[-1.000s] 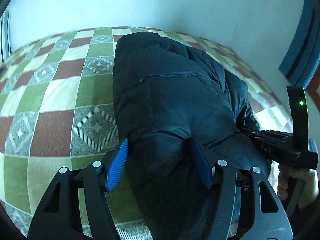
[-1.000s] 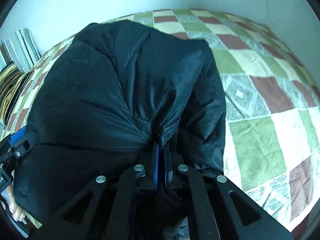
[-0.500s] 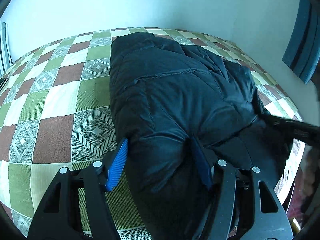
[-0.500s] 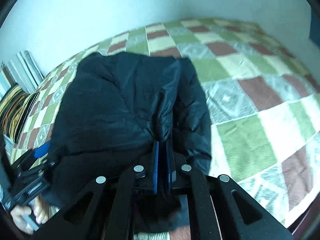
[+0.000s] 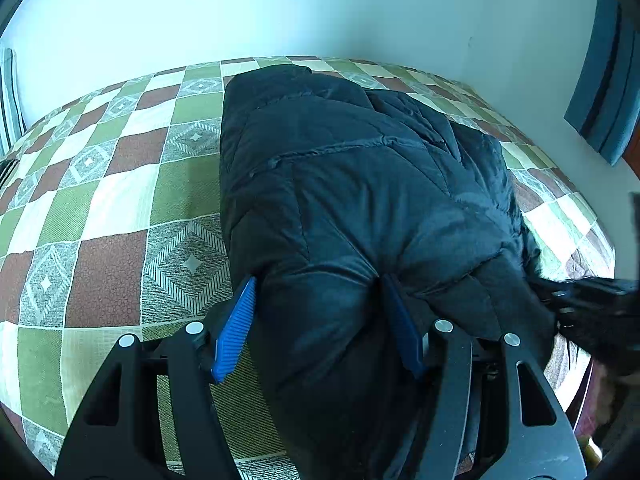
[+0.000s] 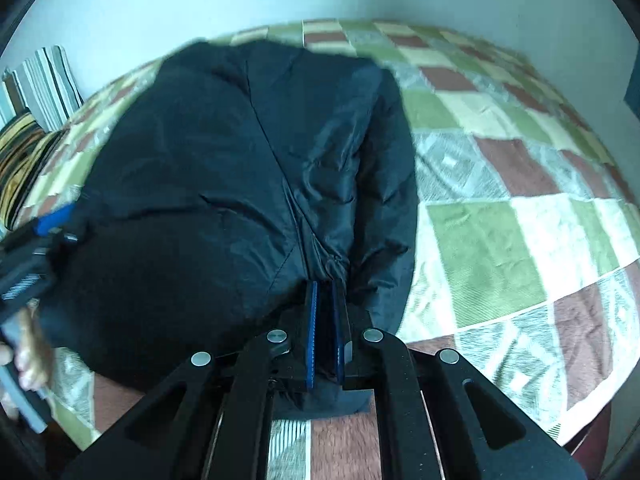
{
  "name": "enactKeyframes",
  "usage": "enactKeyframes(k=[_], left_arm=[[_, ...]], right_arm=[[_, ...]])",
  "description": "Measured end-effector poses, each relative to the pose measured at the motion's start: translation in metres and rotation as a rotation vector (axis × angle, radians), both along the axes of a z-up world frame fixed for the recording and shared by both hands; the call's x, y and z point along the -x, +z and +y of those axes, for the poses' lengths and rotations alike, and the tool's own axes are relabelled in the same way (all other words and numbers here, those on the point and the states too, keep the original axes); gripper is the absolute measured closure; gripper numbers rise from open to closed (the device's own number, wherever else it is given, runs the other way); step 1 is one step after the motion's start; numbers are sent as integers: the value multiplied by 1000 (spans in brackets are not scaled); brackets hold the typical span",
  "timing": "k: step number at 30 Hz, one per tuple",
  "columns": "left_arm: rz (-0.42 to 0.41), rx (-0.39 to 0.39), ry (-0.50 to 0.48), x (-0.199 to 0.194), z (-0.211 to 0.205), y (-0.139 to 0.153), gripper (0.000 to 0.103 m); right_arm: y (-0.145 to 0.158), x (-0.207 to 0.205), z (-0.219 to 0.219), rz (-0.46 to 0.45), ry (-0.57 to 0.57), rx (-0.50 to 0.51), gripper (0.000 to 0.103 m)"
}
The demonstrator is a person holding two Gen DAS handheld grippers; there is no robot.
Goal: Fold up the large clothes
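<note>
dim bluish light, fisheye-warped, right view blurred

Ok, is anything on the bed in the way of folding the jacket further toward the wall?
Nothing visible. The jacket lies on the checked cover, and the cover around and beyond it shows bare. Both claws already grip its near edge: left claw, right claw.

A black quilted puffer jacket (image 5: 360, 208) is laid on a checked bedspread of green, brown and cream squares. It is seen folded into a thick, puffy bundle, running from the upper middle of the left wrist view down to the lower edge. Stitched seams and soft creases are shown across its shiny fabric. In the right wrist view the jacket (image 6: 240, 184) fills the left and centre of the frame, with a seam running diagonally toward the lower centre, where the cloth is gathered.
</note>
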State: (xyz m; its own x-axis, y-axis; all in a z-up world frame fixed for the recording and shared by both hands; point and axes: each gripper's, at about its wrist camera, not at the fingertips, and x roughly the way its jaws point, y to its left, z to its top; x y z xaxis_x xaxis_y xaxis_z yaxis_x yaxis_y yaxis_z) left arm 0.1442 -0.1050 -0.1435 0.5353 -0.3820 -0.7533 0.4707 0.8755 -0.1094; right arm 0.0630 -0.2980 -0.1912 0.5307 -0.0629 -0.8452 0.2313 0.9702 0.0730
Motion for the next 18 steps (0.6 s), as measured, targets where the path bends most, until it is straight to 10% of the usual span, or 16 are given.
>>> enactKeyframes(k=[8,18], left_arm=[[-25,27,44,19,10,32,52],[34,-68,55,7,-6,-7,50]], right_arm=[[-8,-3,-2,-12,-14,-4,95],[-16,-2,-7,-44,-35,-48,95]])
